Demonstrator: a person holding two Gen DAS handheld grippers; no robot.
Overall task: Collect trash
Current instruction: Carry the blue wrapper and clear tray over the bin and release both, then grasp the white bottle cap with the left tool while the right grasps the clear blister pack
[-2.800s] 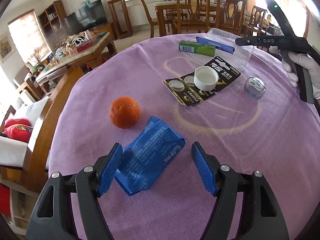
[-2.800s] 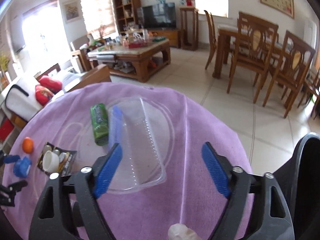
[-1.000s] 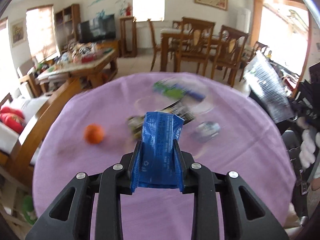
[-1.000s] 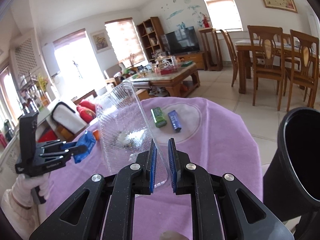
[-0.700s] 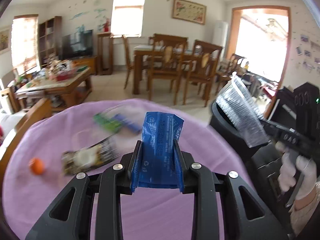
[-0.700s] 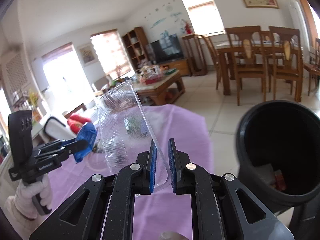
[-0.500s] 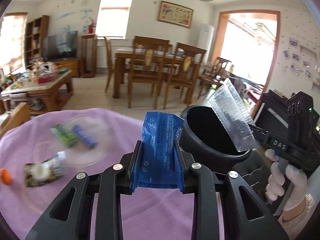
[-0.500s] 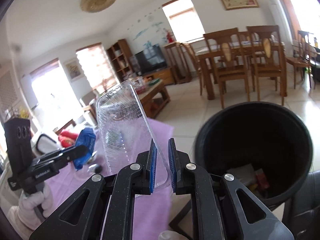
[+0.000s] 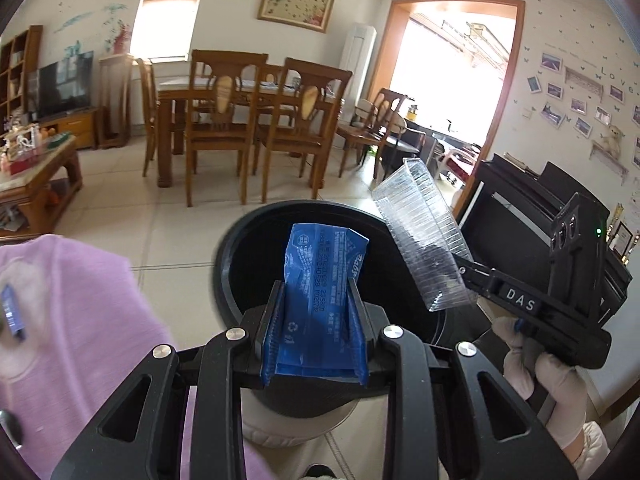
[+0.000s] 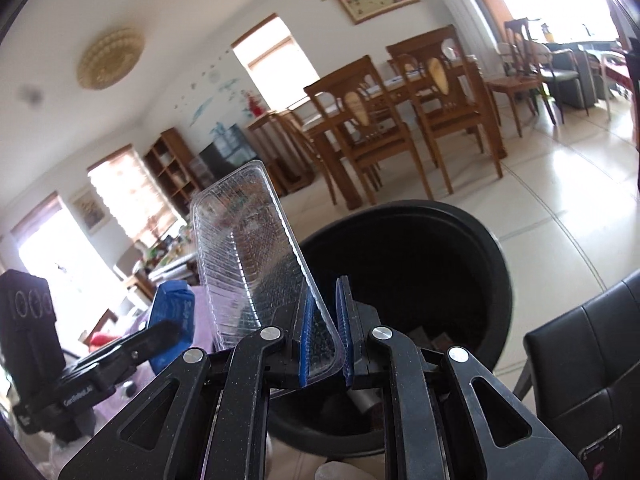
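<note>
My left gripper (image 9: 316,320) is shut on a blue plastic wrapper (image 9: 322,280) and holds it over the near rim of a black trash bin (image 9: 240,240). My right gripper (image 10: 326,332) is shut on the edge of a clear plastic tray (image 10: 248,256), which stands tilted up beside the bin (image 10: 460,232). In the left wrist view the tray (image 9: 424,240) hangs over the bin's right rim. In the right wrist view the blue wrapper (image 10: 172,312) shows at the left. Some trash lies at the bin's bottom.
The purple-clothed table (image 9: 80,320) lies at the left with a small blue pack (image 9: 10,308) on it. A black piano (image 9: 520,216) stands right of the bin. A black leather seat (image 10: 580,360) is near the bin. Dining chairs (image 9: 224,120) stand behind.
Both grippers have swung from the table to the bin, carrying the wrapper and the tray. The bin is now closer and directly under the left gripper.
</note>
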